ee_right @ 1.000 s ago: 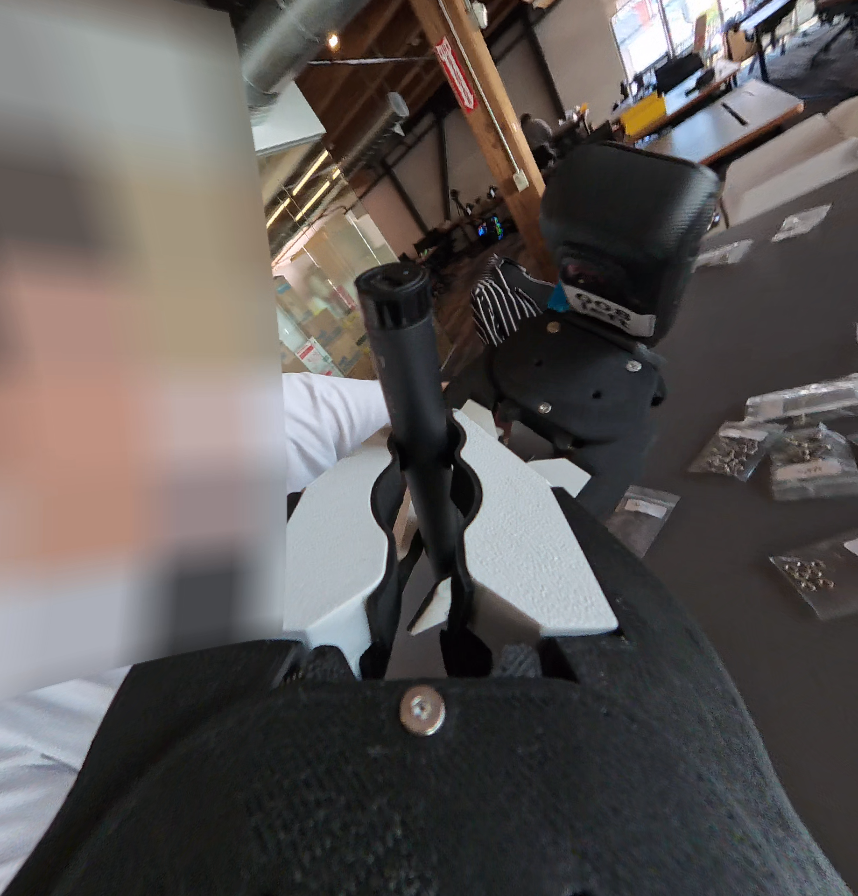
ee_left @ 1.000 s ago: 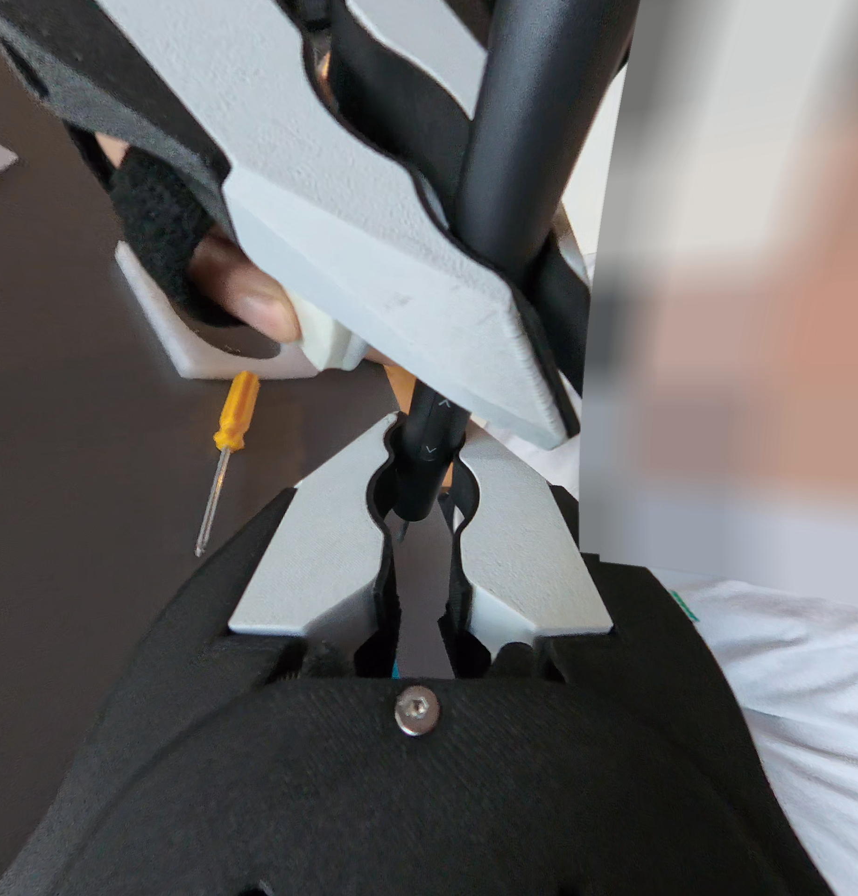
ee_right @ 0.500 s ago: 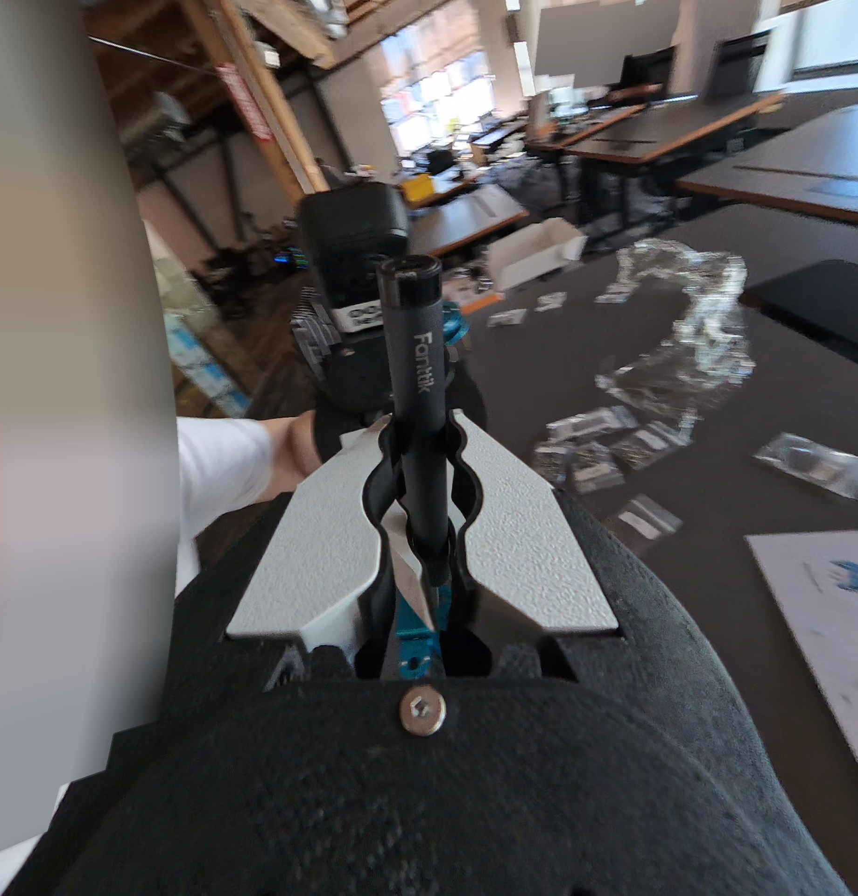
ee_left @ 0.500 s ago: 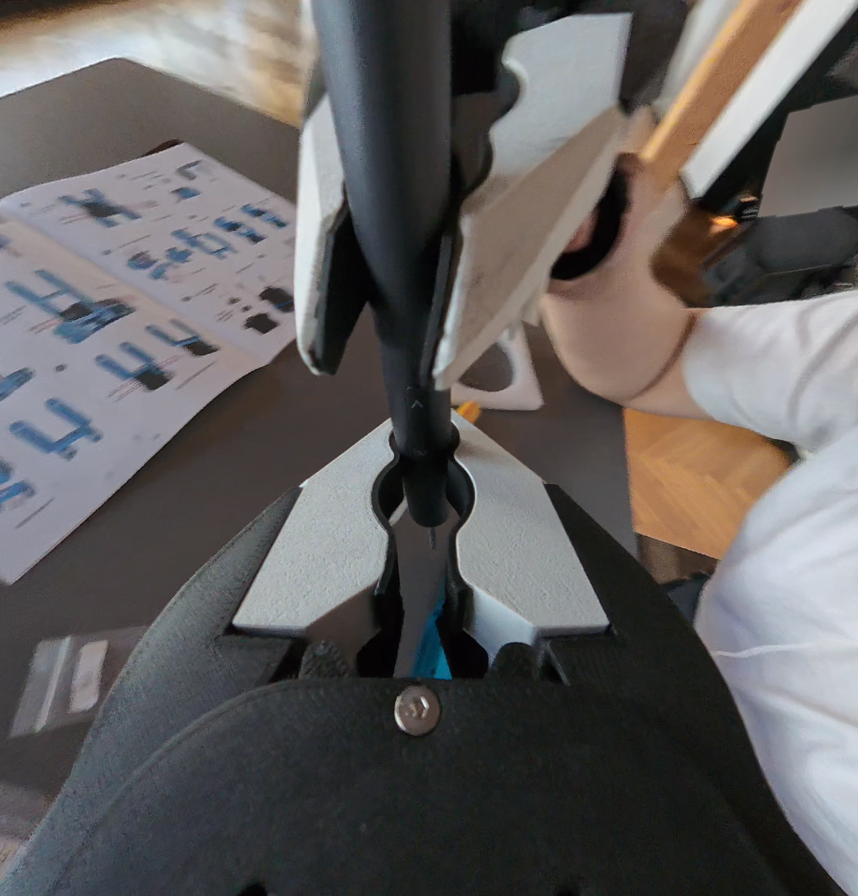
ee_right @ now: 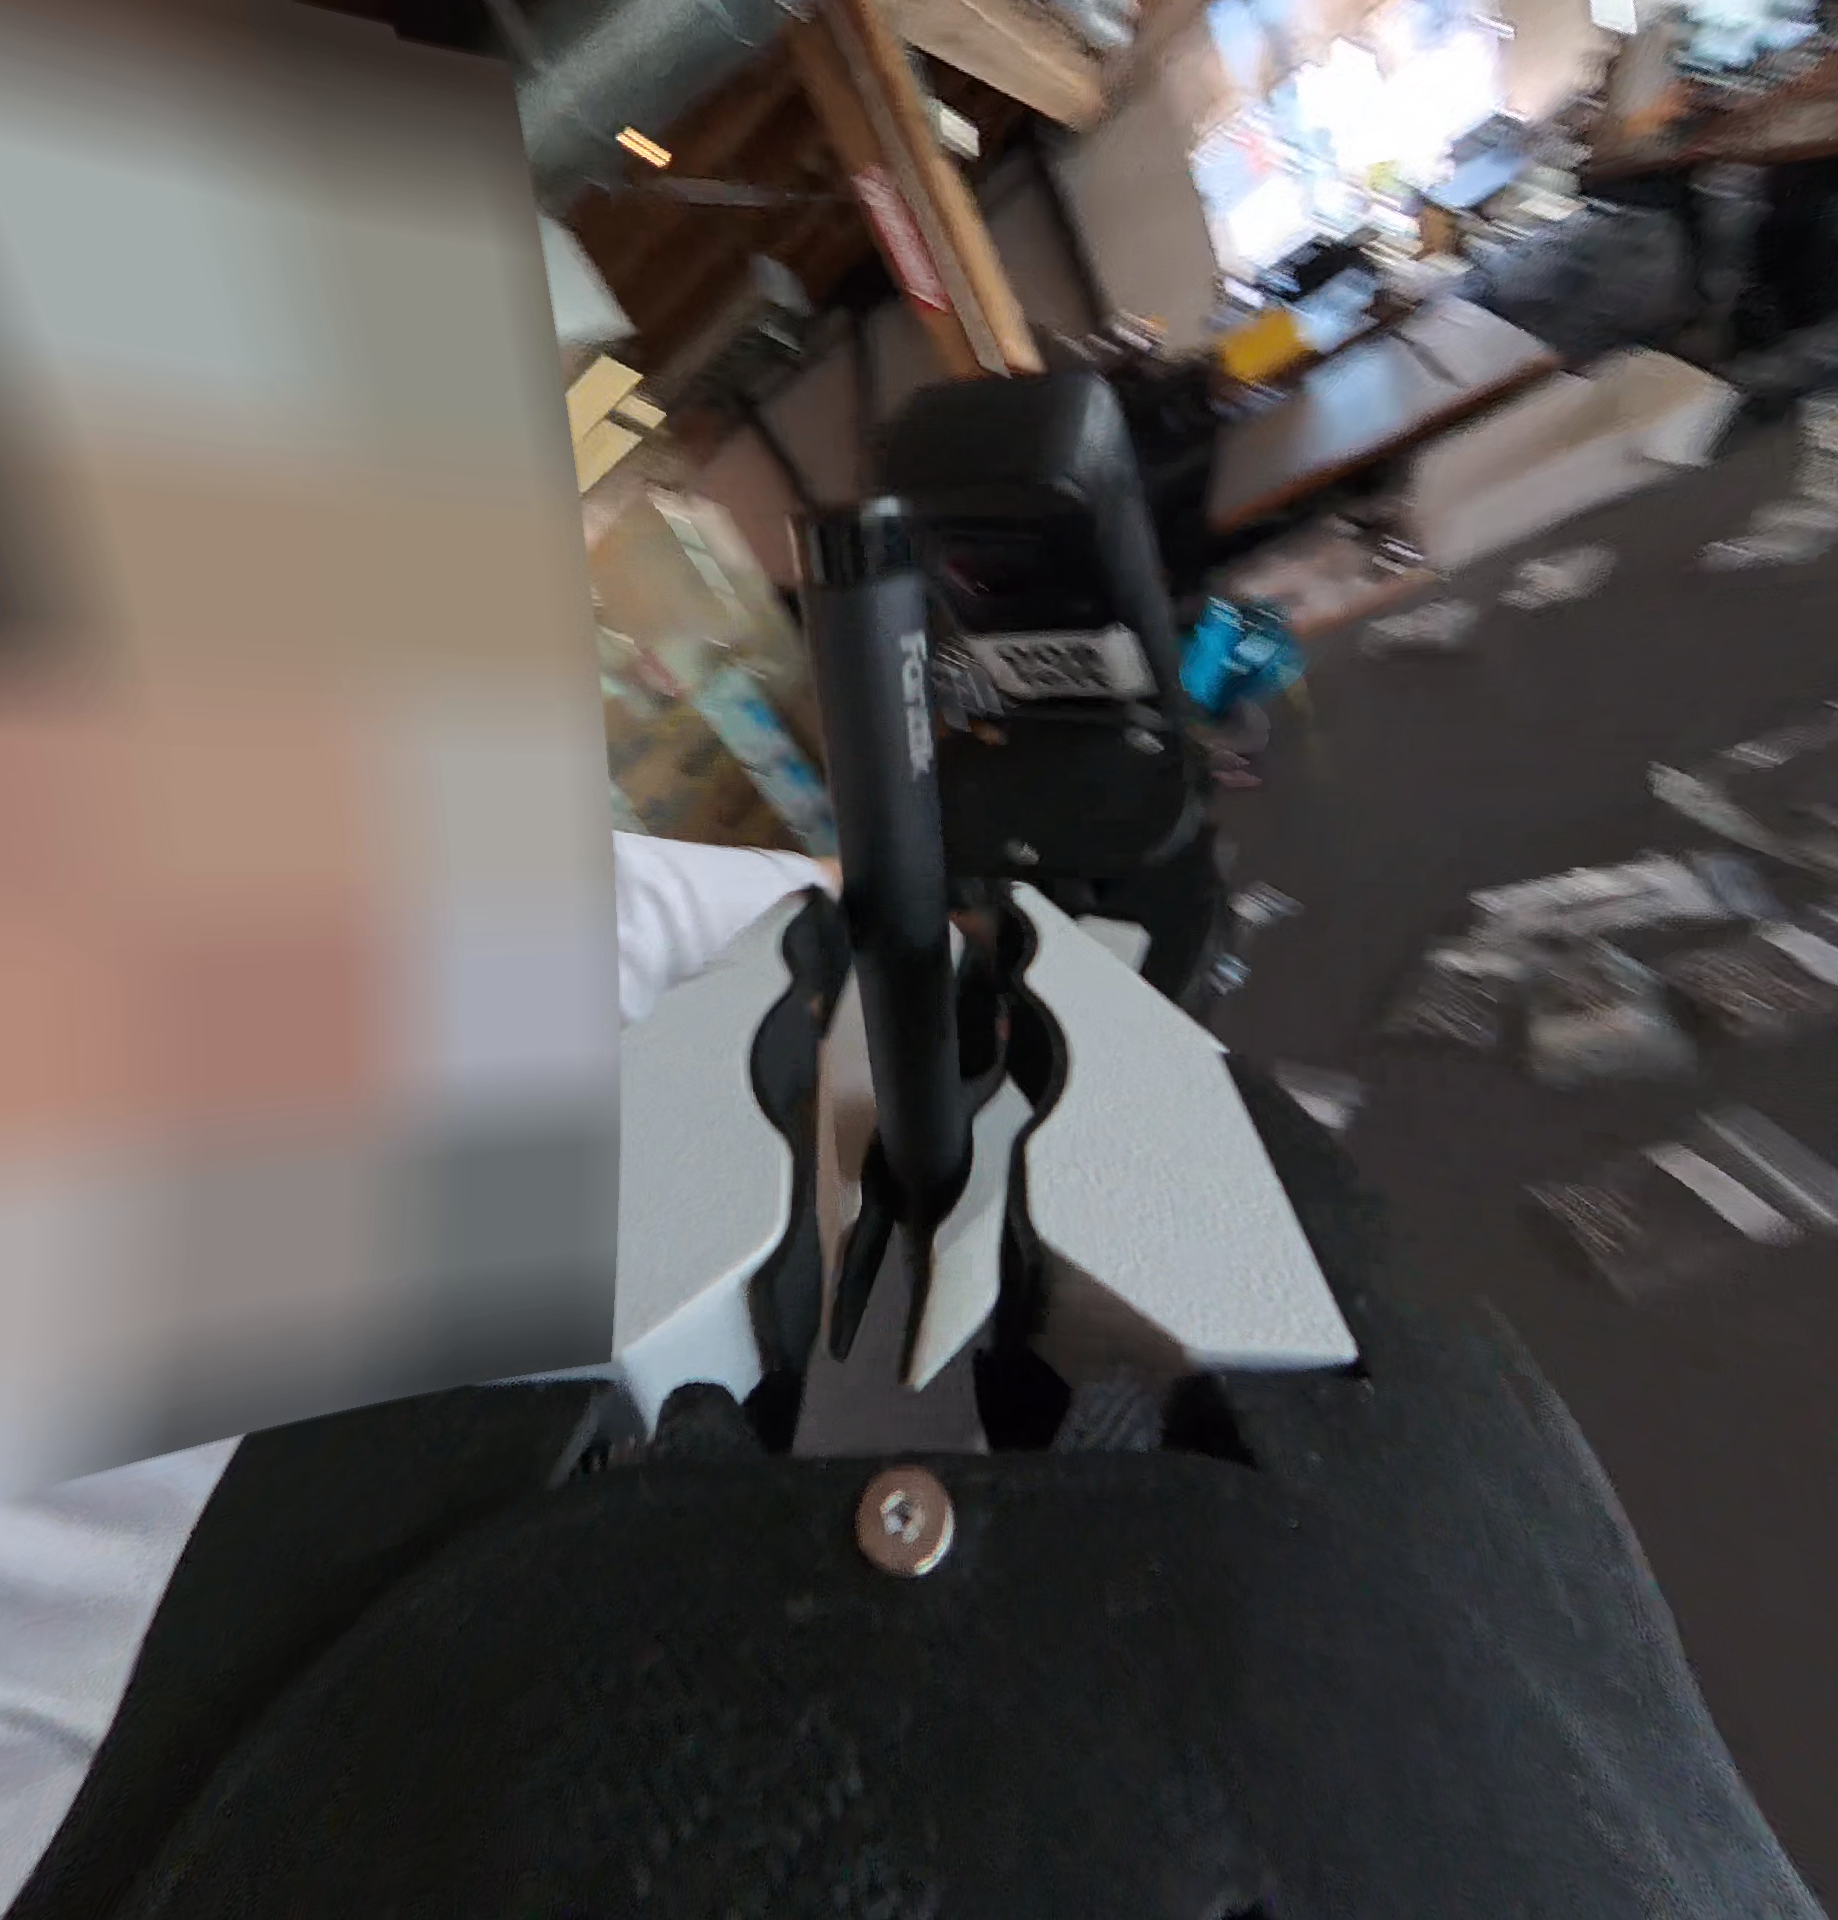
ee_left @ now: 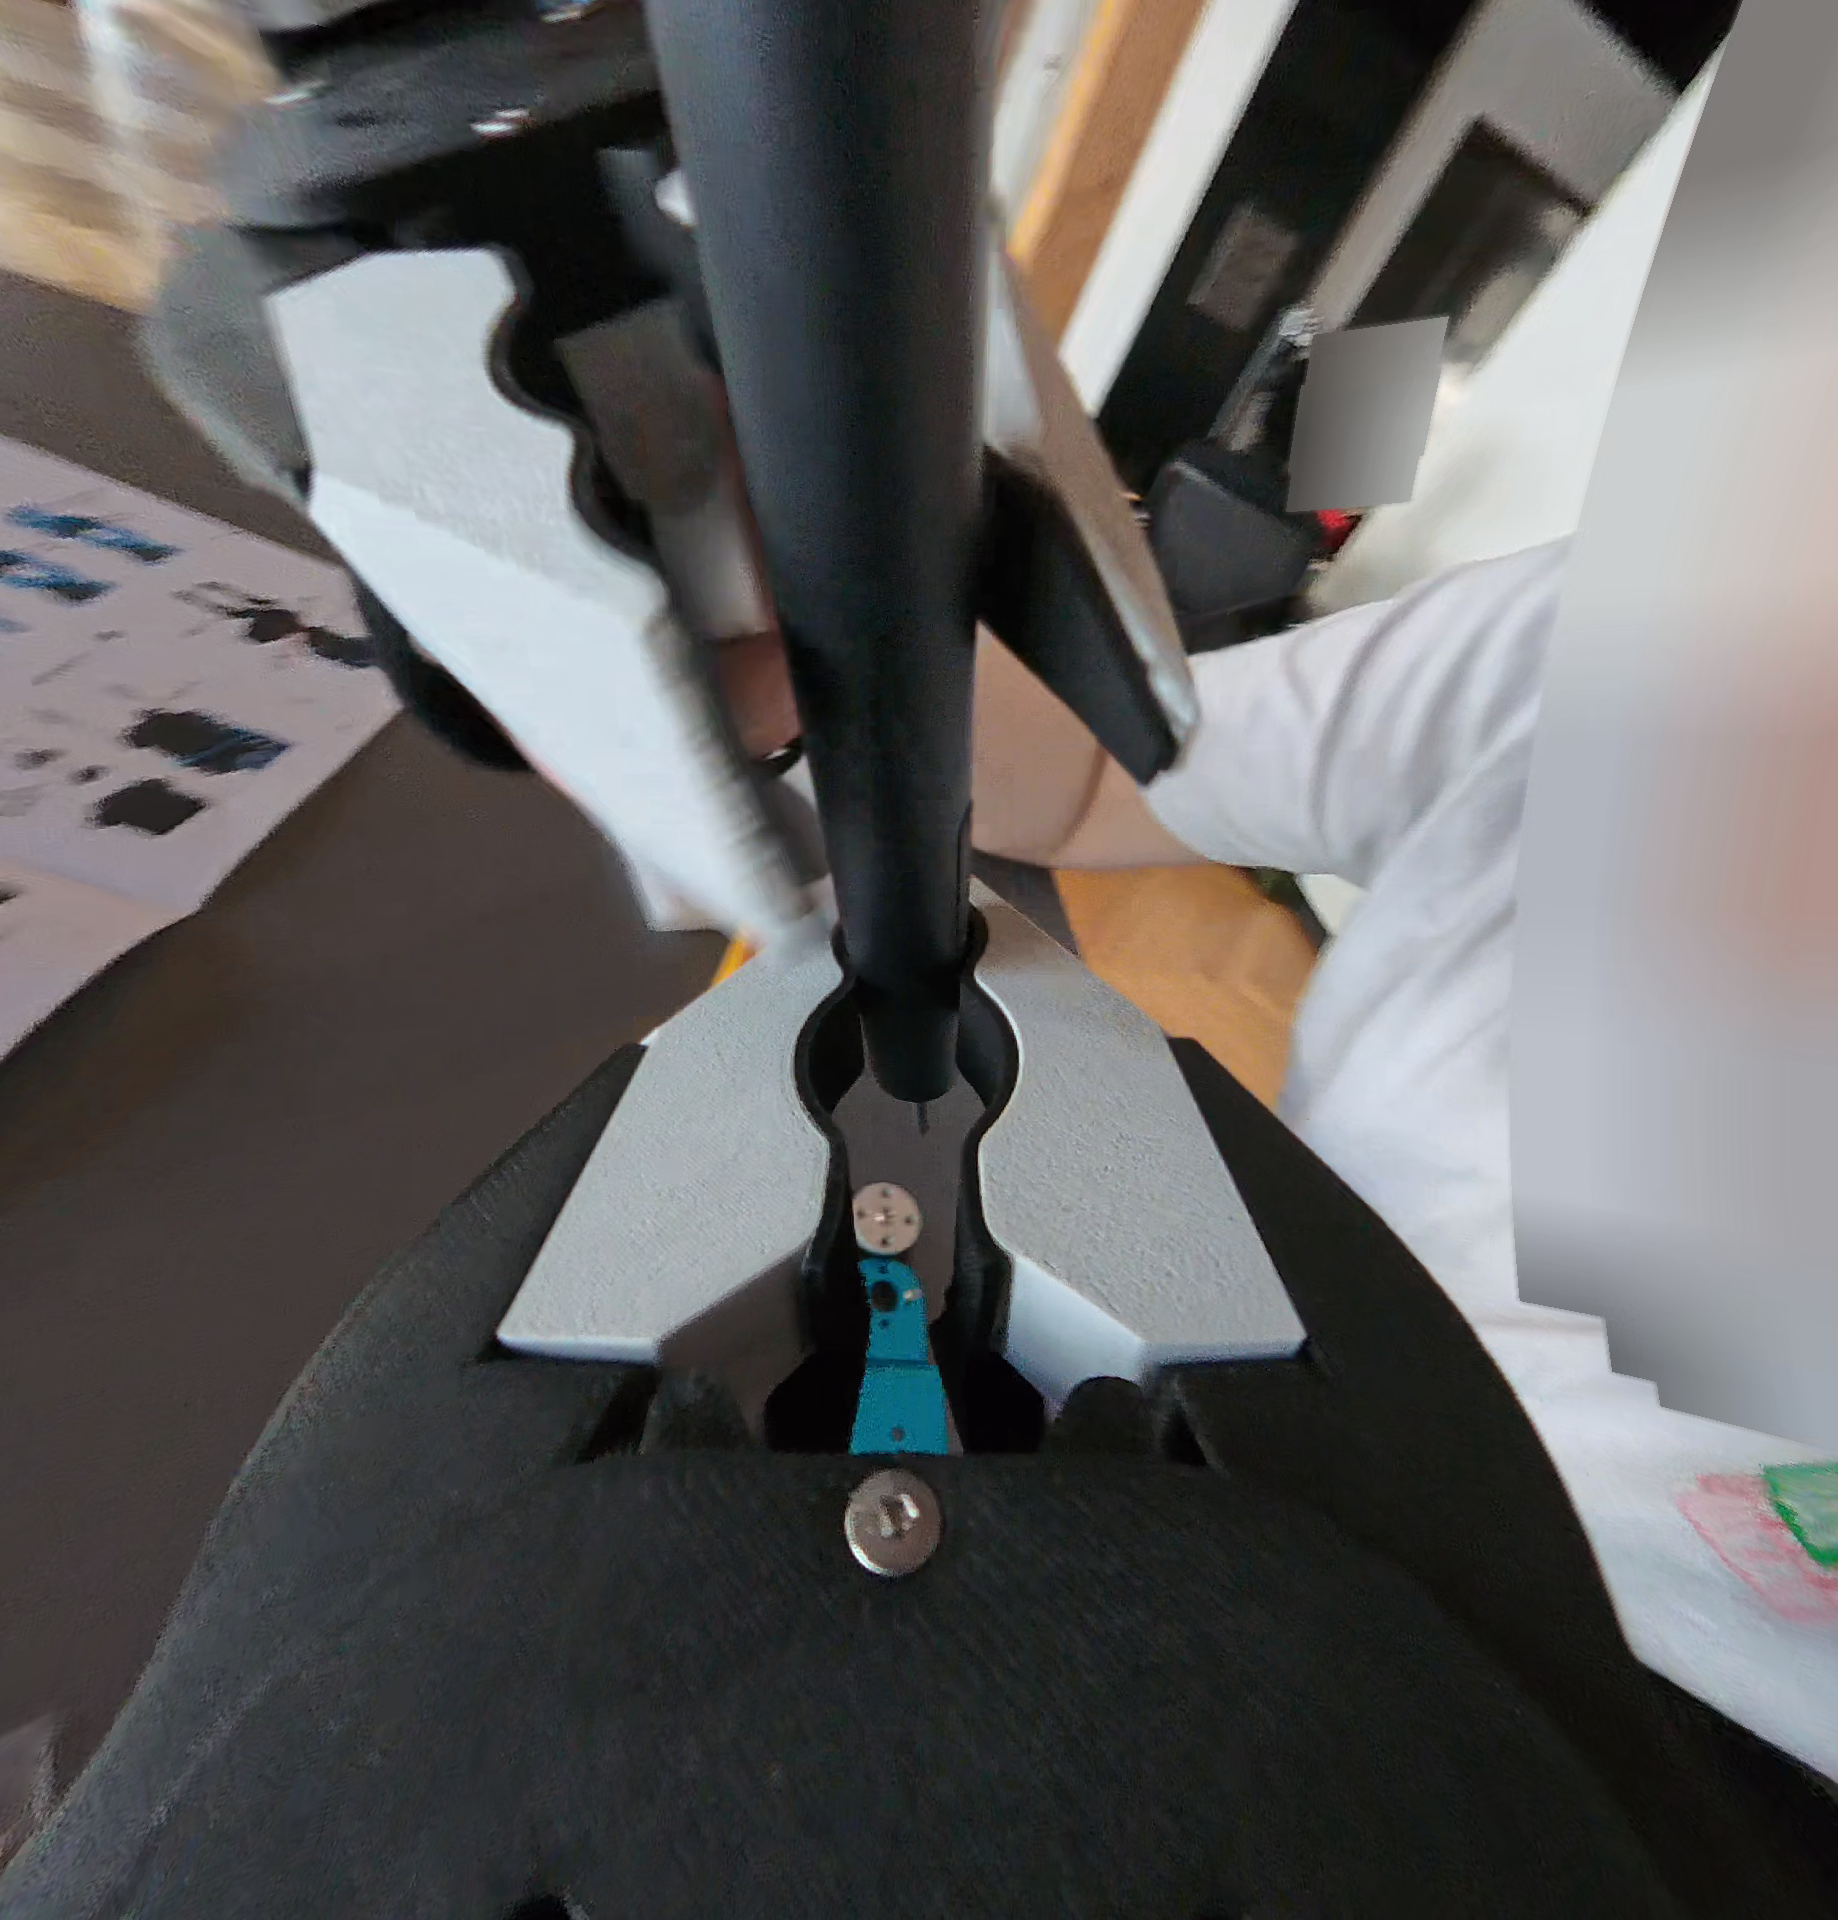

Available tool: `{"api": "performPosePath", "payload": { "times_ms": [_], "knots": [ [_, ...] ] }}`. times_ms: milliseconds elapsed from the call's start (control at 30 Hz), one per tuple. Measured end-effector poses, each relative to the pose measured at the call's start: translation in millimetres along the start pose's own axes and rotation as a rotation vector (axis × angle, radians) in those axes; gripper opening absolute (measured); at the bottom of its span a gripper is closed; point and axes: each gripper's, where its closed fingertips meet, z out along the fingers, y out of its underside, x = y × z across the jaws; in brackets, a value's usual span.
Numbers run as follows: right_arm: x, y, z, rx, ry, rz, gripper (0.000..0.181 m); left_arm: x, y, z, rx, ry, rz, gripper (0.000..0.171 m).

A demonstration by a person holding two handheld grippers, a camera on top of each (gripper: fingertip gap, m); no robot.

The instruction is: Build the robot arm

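Note:
A black pen-shaped screwdriver (ee_left: 853, 520) runs between both grippers. My left gripper (ee_left: 910, 935) is shut on its lower end, just above the thin bit. The white fingers (ee_left: 447, 499) of the right gripper stand on either side of the shaft higher up. In the right wrist view my right gripper (ee_right: 920, 909) is open, with a gap on each side of the screwdriver (ee_right: 894, 831). Below the bit, between the left fingers, a small blue metal part (ee_left: 894, 1371) with a round silver disc (ee_left: 887, 1218) lies on the dark table (ee_left: 271, 1039).
A printed instruction sheet (ee_left: 115, 665) lies at the left on the table. A person's white sleeve (ee_left: 1362, 707) is at the right. The left gripper's black body (ee_right: 1040, 727) sits beyond the screwdriver. Blurred small plastic bags (ee_right: 1621, 987) are scattered over the table.
The right gripper's jaws have opened around the screwdriver, which they held before. The left gripper keeps its hold. Both views have swung, and the blue part shows more fully under the bit.

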Motion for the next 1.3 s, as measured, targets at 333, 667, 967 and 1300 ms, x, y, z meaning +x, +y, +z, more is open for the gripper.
{"api": "performPosePath", "payload": {
  "times_ms": [333,667,967,1300],
  "knots": [
    [28,30,-11,-0.265,0.333,-0.109,0.017,-30,4,-14,-0.048,-0.212,-0.084,0.01],
    [21,39,-16,-0.302,0.223,-0.054,0.016,-17,12,-12,-0.096,-0.05,-0.046,0.016],
    [22,48,-23,-0.364,0.245,-0.043,0.017,-18,29,-11,-0.187,-0.009,-0.058,0.023],
    [37,70,-14,-0.418,0.204,0.038,0.016,-24,57,-8,-0.302,0.014,-0.148,0.016]
  ]
}}
